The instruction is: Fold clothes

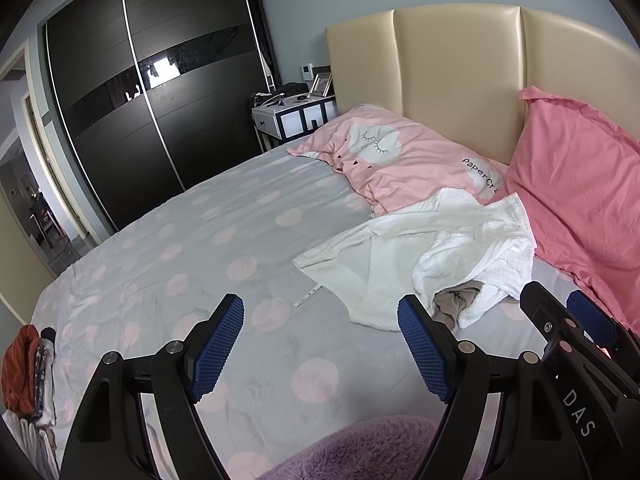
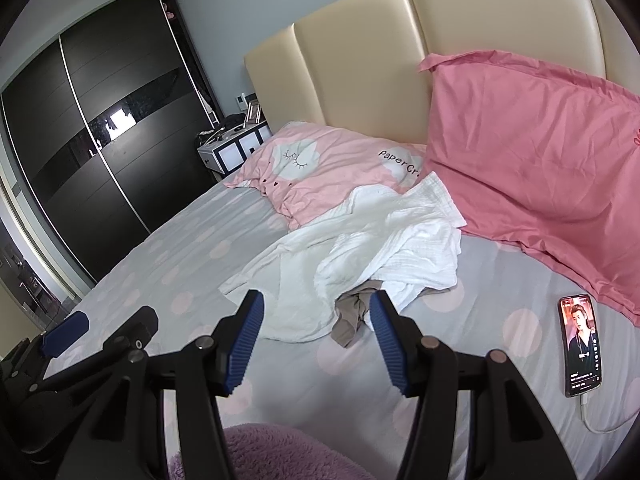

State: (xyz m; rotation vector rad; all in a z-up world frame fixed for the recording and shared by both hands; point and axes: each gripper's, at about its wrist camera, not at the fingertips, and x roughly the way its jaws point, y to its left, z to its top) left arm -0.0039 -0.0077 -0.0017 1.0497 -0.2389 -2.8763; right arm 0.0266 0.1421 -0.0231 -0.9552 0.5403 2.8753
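A crumpled white garment (image 1: 448,248) lies on the grey bed sheet with pink dots (image 1: 180,248), just below the pillows; it also shows in the right wrist view (image 2: 376,248). A beige-brown garment (image 1: 456,300) pokes out from under its near edge, also seen in the right wrist view (image 2: 352,316). My left gripper (image 1: 320,344) is open and empty, above the sheet, short of the white garment. My right gripper (image 2: 316,336) is open and empty, just before the garments; it also shows at the right of the left wrist view (image 1: 560,316).
A stack of folded clothes (image 1: 28,376) sits at the bed's left edge. A phone (image 2: 582,344) with a cable lies on the right. Pink pillows (image 2: 532,168) lean on the beige headboard (image 2: 360,68). A purple fluffy fabric (image 2: 272,456) is close below. A black wardrobe (image 1: 140,100) stands left.
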